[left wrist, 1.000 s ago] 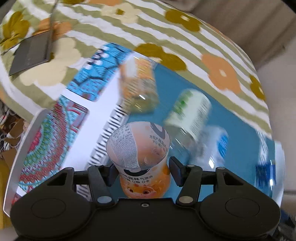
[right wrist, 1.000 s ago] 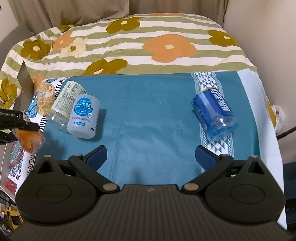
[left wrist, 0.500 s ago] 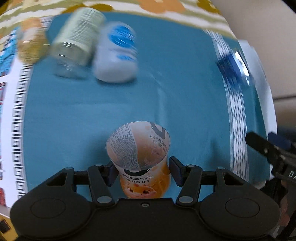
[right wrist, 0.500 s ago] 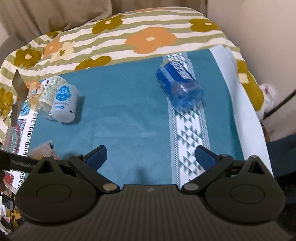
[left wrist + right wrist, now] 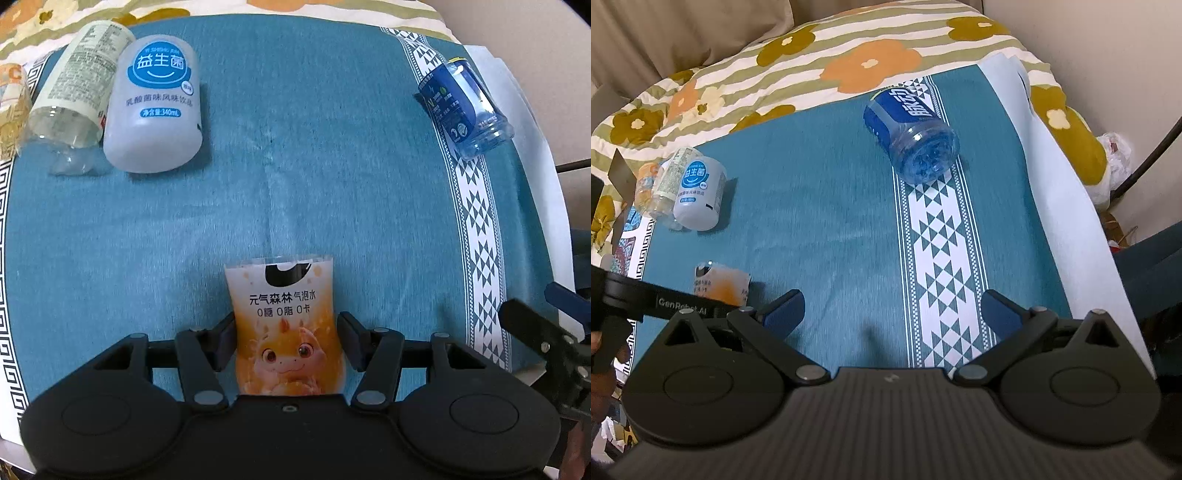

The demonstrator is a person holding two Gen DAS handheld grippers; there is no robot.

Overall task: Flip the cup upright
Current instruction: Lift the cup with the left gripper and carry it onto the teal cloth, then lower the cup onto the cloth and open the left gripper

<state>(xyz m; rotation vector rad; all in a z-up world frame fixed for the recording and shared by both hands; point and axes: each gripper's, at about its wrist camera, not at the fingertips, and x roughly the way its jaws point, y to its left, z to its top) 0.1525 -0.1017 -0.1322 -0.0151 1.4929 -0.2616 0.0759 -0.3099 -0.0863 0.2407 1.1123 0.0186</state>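
An orange cup [image 5: 286,325] with a cartoon dragon label stands upright on the teal cloth [image 5: 295,166], between the fingers of my left gripper [image 5: 286,332]. The left pad touches it; the right pad [image 5: 349,328] stands a hair off its side. In the right wrist view the cup [image 5: 720,284] shows at the left, partly behind the left gripper's body. My right gripper [image 5: 892,312] is open and empty above the cloth's near edge. A blue cup [image 5: 912,133] lies on its side at the far right; it also shows in the left wrist view [image 5: 463,110].
A white cup [image 5: 155,107], a clear cup [image 5: 74,99] and an orange-labelled cup [image 5: 13,107] lie on their sides at the far left. A patterned white stripe [image 5: 942,240] runs down the cloth. A floral quilt [image 5: 812,66] lies behind.
My left gripper has swung the orange cup from mouth-toward-camera to upright and lowered it onto the cloth. My right gripper moved a little closer to the blue cup.
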